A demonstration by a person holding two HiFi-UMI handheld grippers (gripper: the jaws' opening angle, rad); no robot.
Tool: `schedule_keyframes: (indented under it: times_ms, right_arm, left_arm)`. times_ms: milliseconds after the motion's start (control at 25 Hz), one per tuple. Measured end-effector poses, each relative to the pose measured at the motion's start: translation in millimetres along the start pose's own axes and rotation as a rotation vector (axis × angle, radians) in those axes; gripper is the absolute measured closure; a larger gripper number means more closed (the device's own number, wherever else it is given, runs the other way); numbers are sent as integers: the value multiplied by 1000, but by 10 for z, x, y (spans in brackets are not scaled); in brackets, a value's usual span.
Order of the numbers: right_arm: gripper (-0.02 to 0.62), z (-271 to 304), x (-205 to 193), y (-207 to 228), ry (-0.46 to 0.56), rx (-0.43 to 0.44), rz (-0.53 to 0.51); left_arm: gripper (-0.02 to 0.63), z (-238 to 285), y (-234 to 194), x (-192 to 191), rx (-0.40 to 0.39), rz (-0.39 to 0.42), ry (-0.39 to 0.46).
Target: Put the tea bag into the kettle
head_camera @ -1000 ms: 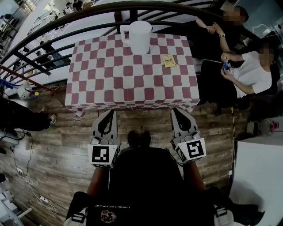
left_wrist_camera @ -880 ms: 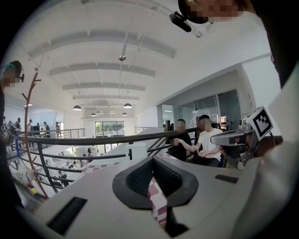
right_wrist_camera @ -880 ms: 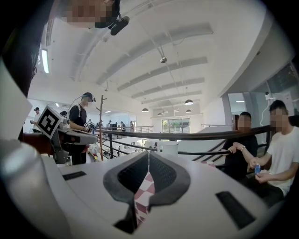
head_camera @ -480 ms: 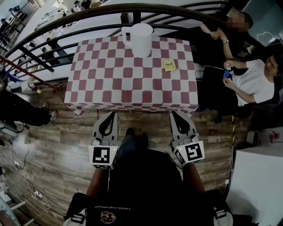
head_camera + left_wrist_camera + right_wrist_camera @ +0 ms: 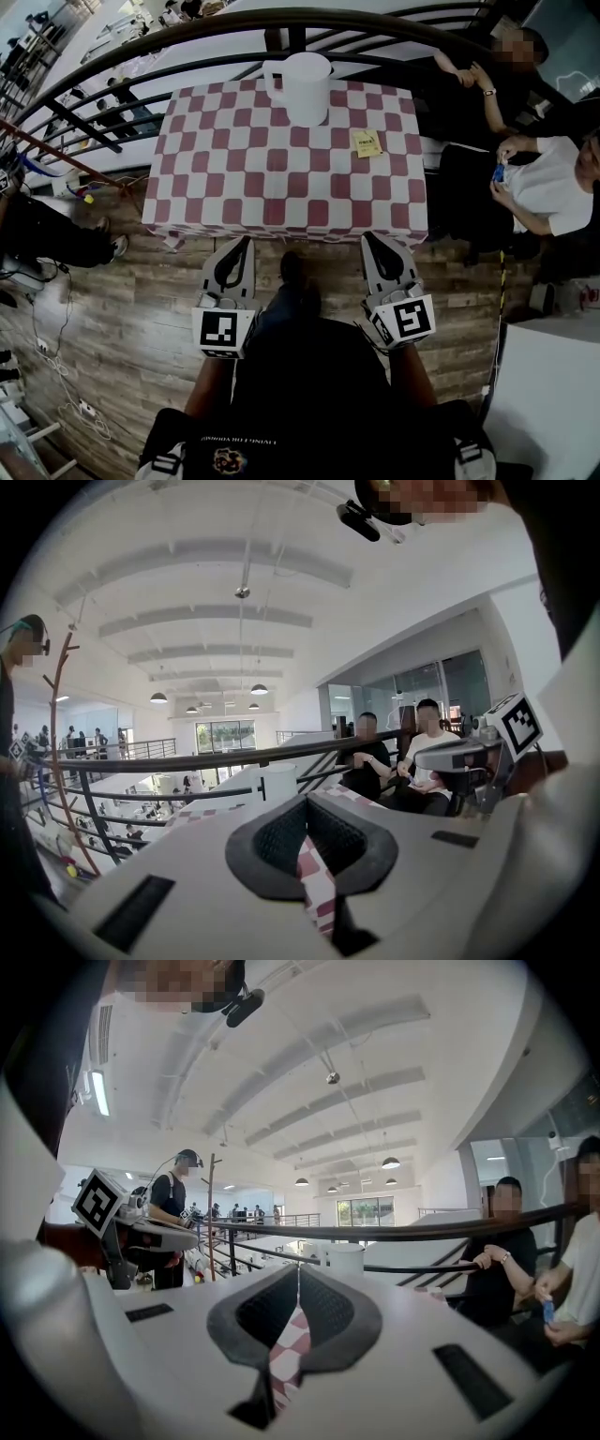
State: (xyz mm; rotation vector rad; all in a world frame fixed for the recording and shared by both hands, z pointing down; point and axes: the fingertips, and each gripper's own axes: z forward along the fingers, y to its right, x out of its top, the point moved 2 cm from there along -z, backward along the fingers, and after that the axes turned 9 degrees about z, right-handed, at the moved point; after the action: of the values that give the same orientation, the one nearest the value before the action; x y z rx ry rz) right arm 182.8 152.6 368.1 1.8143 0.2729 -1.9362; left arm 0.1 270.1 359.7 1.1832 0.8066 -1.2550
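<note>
A white kettle (image 5: 307, 87) with a handle on its left stands at the far edge of the red-and-white checked table (image 5: 234, 178); it also shows far off as the kettle (image 5: 279, 784) and the kettle (image 5: 343, 1258). A yellow tea bag (image 5: 367, 143) lies flat on the table's right side, near the kettle. My left gripper (image 5: 246, 241) and right gripper (image 5: 367, 236) hang side by side just short of the table's near edge, both shut and empty. The left gripper (image 5: 305, 797) and right gripper (image 5: 298, 1269) point level across the tabletop.
A dark metal railing (image 5: 141, 42) curves behind the table's far edge. Two seated people (image 5: 539, 183) are close to the table's right side, another person (image 5: 42, 239) stands at the left. A white surface (image 5: 553, 394) lies at the lower right. Wooden floor is under me.
The table has drifted slightly lower and closer in the head view, so I have moved a little toward it. Both grippers keep their pose and stay shut.
</note>
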Motion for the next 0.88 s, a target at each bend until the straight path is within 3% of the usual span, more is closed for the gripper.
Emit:
schedule_keyframes:
  times_ms: [440, 880]
  right_arm:
    - [579, 736, 20, 282, -34, -33, 4]
    - [579, 1553, 134, 504, -31, -99, 5]
  left_arm:
    - [600, 697, -456, -97, -34, -21, -26]
    - [600, 1503, -1077, -54, -104, -13, -1]
